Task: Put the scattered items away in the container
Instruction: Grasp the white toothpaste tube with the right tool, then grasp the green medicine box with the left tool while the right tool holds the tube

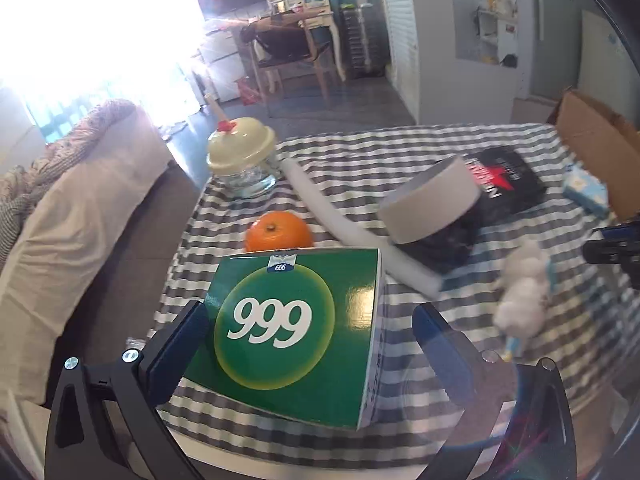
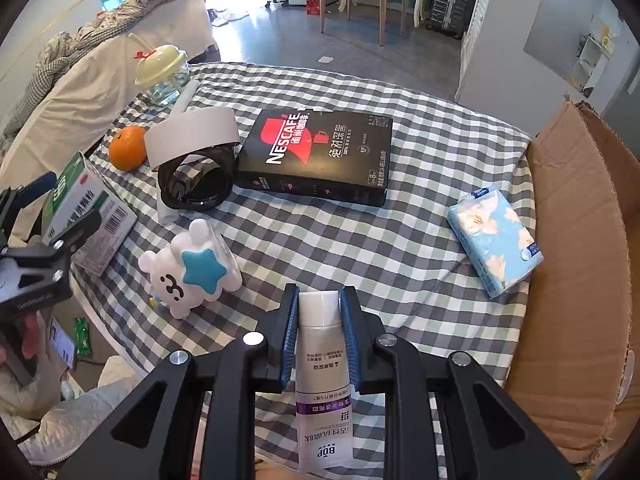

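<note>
A green "999" box lies at the table's near left edge, between the open jaws of my left gripper; neither pad visibly presses it. It also shows in the right wrist view, with the left gripper around it. My right gripper is shut on a white and purple tube, held above the table's near edge. The cardboard box stands open at the right. Scattered on the checked cloth: an orange, a black Nescafe box, a tissue pack, a white star toy.
A tape roll rests on a black ring and a white foam tube. A lidded glass cup stands at the far left. A sofa lies left of the table. A chair and desk stand further back.
</note>
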`<action>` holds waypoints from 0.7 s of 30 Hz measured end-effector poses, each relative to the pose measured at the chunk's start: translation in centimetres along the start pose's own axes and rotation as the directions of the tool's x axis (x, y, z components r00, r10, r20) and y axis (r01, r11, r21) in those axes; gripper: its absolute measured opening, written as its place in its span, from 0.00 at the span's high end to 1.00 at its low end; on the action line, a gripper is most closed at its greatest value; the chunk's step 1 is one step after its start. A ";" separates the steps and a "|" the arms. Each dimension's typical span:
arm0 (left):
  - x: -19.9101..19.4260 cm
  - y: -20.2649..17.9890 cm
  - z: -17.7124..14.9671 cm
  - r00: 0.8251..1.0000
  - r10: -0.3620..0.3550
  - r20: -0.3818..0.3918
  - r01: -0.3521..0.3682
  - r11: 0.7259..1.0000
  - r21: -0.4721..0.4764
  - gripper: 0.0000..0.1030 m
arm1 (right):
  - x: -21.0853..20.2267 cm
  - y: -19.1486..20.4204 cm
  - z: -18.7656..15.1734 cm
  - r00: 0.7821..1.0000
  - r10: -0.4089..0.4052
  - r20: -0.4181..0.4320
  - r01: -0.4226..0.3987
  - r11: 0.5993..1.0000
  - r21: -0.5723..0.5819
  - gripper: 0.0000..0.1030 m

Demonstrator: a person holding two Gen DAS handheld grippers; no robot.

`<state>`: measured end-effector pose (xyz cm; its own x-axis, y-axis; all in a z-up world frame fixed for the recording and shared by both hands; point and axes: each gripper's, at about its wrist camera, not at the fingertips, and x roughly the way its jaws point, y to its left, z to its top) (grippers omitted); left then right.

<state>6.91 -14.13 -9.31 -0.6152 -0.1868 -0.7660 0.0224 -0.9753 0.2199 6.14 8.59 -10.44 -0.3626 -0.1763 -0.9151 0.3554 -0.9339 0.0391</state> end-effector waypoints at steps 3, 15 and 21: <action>-0.7 0.2 0.3 1.000 -0.014 0.012 0.014 1.000 0.009 0.29 | -0.3 -0.4 0.0 1.000 -0.007 0.005 0.007 1.000 0.012 0.80; -2.9 1.6 0.9 0.994 -0.113 0.016 0.113 0.991 -0.075 0.09 | -1.2 -1.2 -0.6 1.000 0.011 0.028 -0.012 0.999 0.031 0.80; -3.8 3.0 0.0 0.996 -0.081 0.046 0.085 0.992 -0.094 0.00 | -1.0 -1.7 -0.7 0.999 0.022 0.027 -0.023 0.999 0.047 0.80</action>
<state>9.26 -16.39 -5.73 -0.6506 -0.1012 -0.7526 0.0434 -0.9944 0.0962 6.46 10.57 -9.84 -0.3777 -0.2046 -0.9031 0.3224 -0.9433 0.0789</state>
